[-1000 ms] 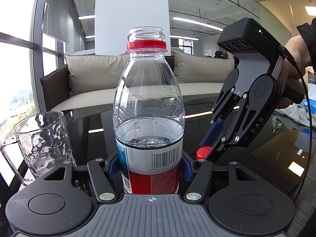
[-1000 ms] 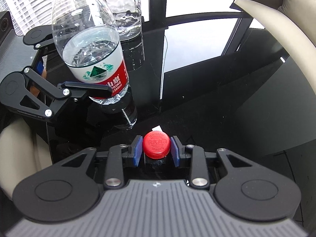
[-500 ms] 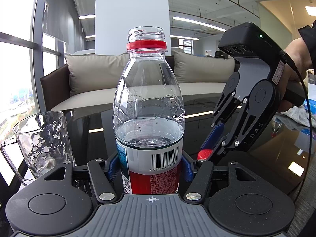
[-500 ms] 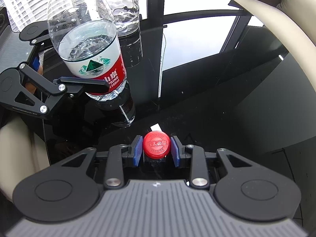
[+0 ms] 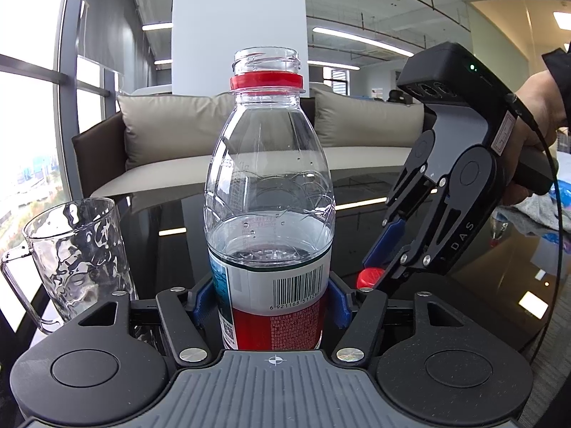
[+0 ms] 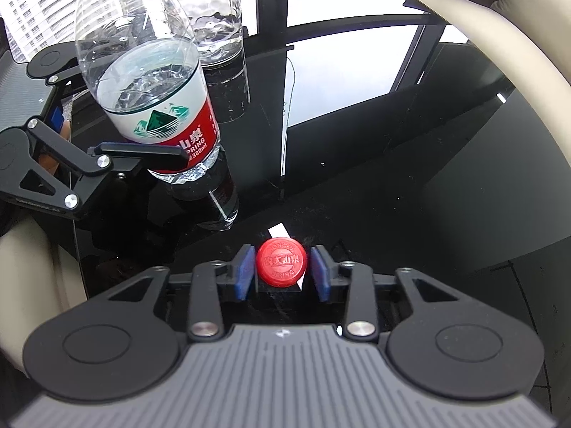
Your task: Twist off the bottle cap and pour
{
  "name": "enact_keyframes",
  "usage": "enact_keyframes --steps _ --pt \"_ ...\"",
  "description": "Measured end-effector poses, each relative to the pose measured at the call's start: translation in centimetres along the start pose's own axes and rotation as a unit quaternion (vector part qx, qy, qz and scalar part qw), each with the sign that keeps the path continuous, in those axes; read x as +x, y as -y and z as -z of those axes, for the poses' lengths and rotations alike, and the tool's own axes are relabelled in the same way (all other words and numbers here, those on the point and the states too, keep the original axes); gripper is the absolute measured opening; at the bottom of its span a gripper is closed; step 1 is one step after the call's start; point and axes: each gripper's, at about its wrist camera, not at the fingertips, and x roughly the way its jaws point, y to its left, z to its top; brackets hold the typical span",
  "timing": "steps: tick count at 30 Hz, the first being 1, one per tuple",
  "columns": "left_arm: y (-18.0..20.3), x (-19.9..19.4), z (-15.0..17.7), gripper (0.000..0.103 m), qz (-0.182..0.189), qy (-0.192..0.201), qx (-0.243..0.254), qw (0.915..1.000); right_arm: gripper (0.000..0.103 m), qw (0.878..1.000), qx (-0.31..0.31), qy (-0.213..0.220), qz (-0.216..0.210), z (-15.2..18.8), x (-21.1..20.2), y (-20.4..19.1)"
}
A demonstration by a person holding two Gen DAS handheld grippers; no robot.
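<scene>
- Our left gripper (image 5: 274,303) has its jaws clamped on the lower, labelled part of the bottle (image 5: 269,214), blue pads pressed to either side of it; the right gripper (image 6: 282,271) has its jaws parted slightly wider than the red cap (image 6: 281,264), with a thin gap showing on each side, so we judge the cap released or about to be — not gripped.
- The cap sits top-up low over the black glass table (image 6: 392,178), apparently resting on it, just beside the bottle's base.
- The bottle stands upright with its threaded neck bare; only the red tamper ring remains below the mouth, and the water reaches roughly the top of the label.
- So the unscrewing looks done, and setting the cap aside is all but finished.
- The pour is what remains — the glass mug (image 5: 75,260) stands to the left of the bottle, close by, and we see no water in it.
- To pour, we would need to lift the bottle and tilt its mouth over the mug's rim; the right gripper should clear away from the cap first.
</scene>
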Motion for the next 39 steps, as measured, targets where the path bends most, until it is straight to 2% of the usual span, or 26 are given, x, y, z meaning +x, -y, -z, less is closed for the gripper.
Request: enact_keyframes --steps 3,5,9,12,14,18,26,32,39 --pt "-0.05 0.02 0.01 0.066 0.000 -0.001 0.000 1.0000 0.049 1.000 0.008 -0.001 -0.002 -0.05 0.01 0.08" --pt "-0.14 -0.01 0.03 0.075 -0.002 0.000 -0.001 1.0000 0.050 1.000 0.011 -0.002 -0.002 -0.04 0.07 0.10" --pt "-0.22 -0.06 -0.02 0.082 -0.001 0.001 -0.003 1.0000 0.056 1.000 0.013 -0.003 -0.002 -0.11 0.08 0.04" --pt "-0.21 -0.05 0.00 0.087 -0.002 -0.001 -0.002 1.0000 0.064 1.000 0.017 -0.005 0.002 -0.12 0.06 0.11" --pt "-0.23 -0.15 -0.03 0.098 -0.003 0.002 -0.001 1.0000 0.072 1.000 0.022 -0.005 0.004 -0.13 0.05 0.20" --pt "-0.35 -0.11 -0.06 0.100 -0.005 -0.003 -0.005 1.0000 0.080 1.000 0.025 -0.008 0.009 -0.19 0.03 0.20" --pt "-0.61 -0.24 -0.09 0.102 -0.005 -0.008 -0.010 0.9999 0.084 0.999 0.039 -0.007 0.016 -0.26 0.10 0.12" --pt "-0.93 -0.35 -0.28 0.102 -0.001 -0.013 -0.018 0.9997 0.091 0.999 0.037 0.004 0.031 0.10 -0.04 -0.20" --pt "-0.62 -0.33 -0.15 0.102 -0.005 -0.020 -0.005 0.9998 0.097 0.998 0.048 0.015 0.027 0.28 -0.34 -0.37"
